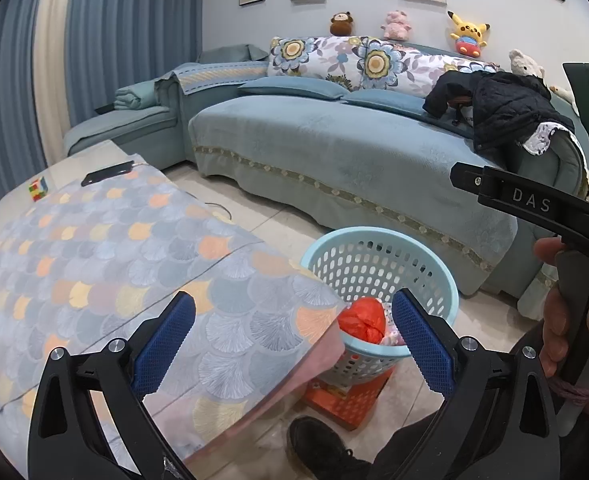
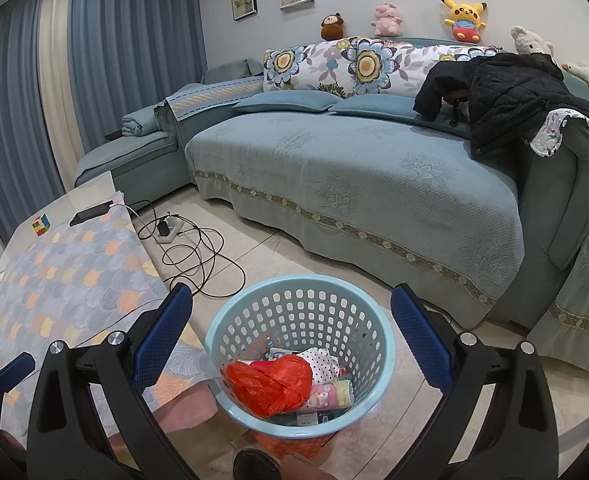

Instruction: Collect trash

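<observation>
1. My left gripper [image 1: 292, 338] was spread wide, empty, over the table [image 1: 94, 248] edge.
2. My right gripper [image 2: 292, 334] was spread, empty, above the basket [image 2: 382, 344].
3. Red bag [image 2: 272, 382] lay inside the basket.

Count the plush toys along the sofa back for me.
5: brown monkey, pink pig and yellow Pikachu on top; cream bear behind the black jacket; white duck far right. The jacket may hide more.

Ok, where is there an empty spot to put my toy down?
The patterned tablecloth is bare between the puzzle cube and the left gripper. The sofa seat is bare left of the black jacket. It is crowded in the basket and among the floor cables.
</observation>
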`<state>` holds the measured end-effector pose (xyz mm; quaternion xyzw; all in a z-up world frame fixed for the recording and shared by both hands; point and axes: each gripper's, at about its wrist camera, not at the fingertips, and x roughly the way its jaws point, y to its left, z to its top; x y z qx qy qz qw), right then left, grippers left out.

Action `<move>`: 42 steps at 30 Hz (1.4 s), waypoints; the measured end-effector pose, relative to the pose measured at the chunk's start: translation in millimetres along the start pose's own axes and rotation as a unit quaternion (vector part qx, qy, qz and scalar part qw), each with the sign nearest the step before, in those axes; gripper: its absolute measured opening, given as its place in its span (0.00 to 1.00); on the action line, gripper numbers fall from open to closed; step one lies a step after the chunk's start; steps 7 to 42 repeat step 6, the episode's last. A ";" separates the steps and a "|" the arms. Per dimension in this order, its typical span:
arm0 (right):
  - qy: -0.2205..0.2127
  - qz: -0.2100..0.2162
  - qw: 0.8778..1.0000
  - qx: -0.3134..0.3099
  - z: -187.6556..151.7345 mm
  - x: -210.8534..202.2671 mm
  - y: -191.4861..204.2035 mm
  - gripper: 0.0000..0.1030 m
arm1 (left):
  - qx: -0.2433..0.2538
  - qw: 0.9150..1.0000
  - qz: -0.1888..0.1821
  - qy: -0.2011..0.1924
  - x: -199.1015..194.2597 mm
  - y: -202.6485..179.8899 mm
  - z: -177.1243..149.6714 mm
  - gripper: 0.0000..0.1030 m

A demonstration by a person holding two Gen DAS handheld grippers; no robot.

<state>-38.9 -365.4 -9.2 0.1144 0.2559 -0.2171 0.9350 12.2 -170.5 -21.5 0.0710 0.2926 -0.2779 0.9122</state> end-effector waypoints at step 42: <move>0.000 0.000 1.000 0.001 0.8 0.5 -0.7 0.92 | 0.004 1.000 0.000 0.001 0.5 -1.3 -1.1 0.93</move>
